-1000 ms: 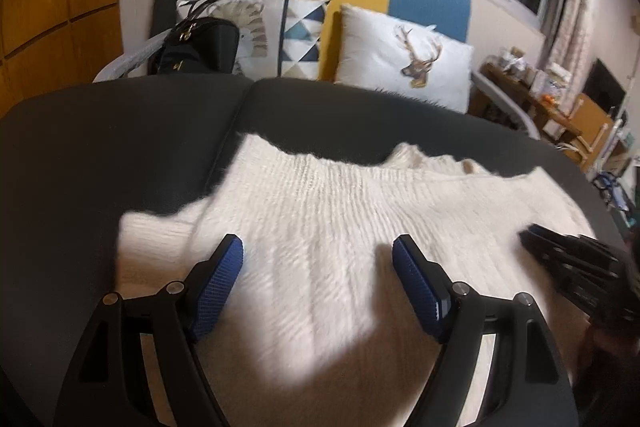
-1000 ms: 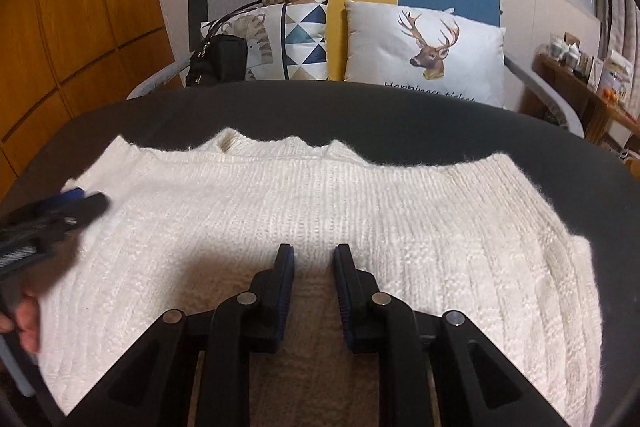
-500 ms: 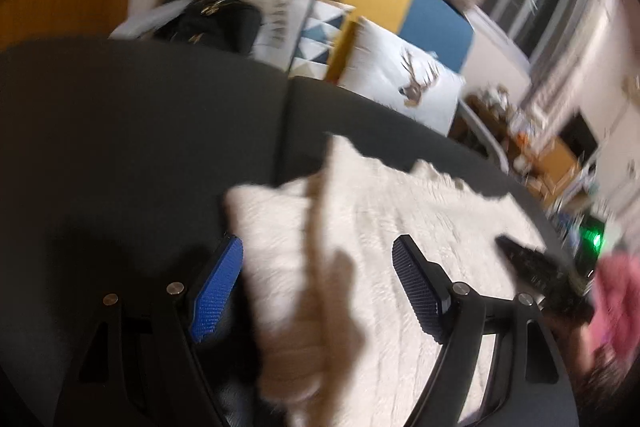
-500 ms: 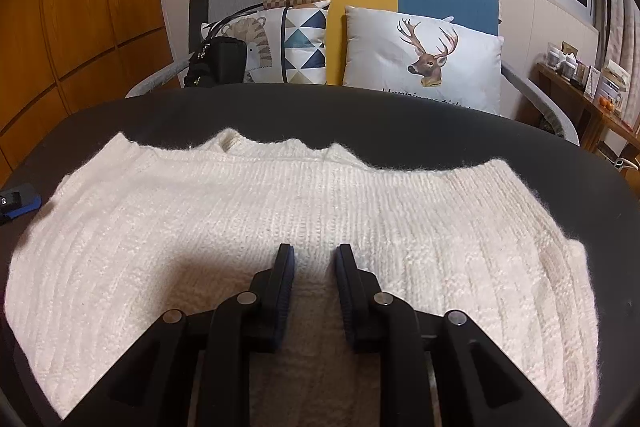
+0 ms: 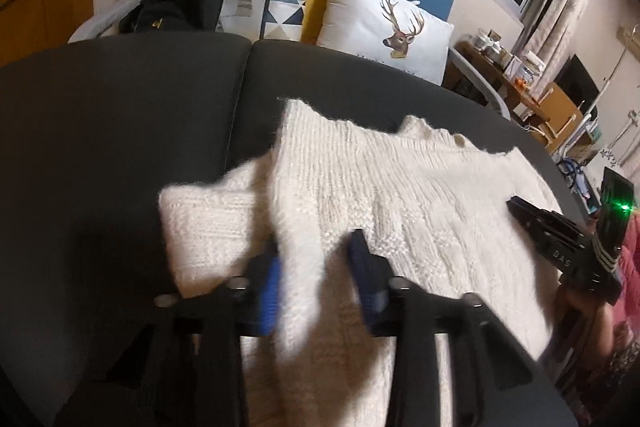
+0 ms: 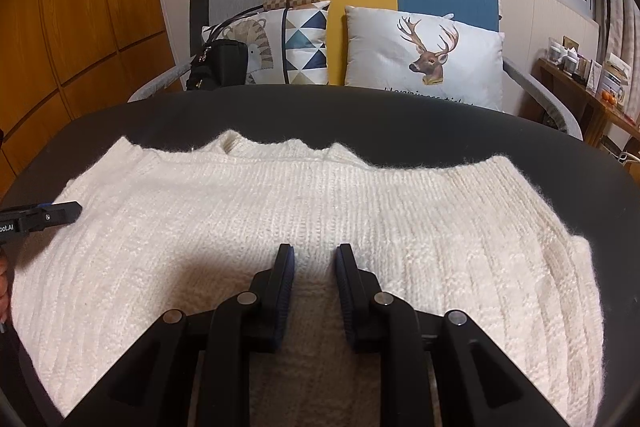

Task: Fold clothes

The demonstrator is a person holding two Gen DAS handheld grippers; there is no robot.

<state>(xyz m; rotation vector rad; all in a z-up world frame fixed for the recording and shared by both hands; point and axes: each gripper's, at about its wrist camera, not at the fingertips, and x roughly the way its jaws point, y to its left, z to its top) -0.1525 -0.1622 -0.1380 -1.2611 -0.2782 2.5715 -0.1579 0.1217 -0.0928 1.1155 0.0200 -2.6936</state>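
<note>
Partial "Happiness" print on deer pillow (image 6: pixel 424 61). White sweater (image 6: pixel 320 211) lies flat on dark surface (image 6: pixel 400 123) — bare margin at far edge. Left gripper (image 5: pixel 316 267), wide open earlier, has just been closing — pinches a raised sweater fold. Right gripper (image 6: pixel 314 283) unmoved, jaws narrow, knit between; grip unclear.
</note>
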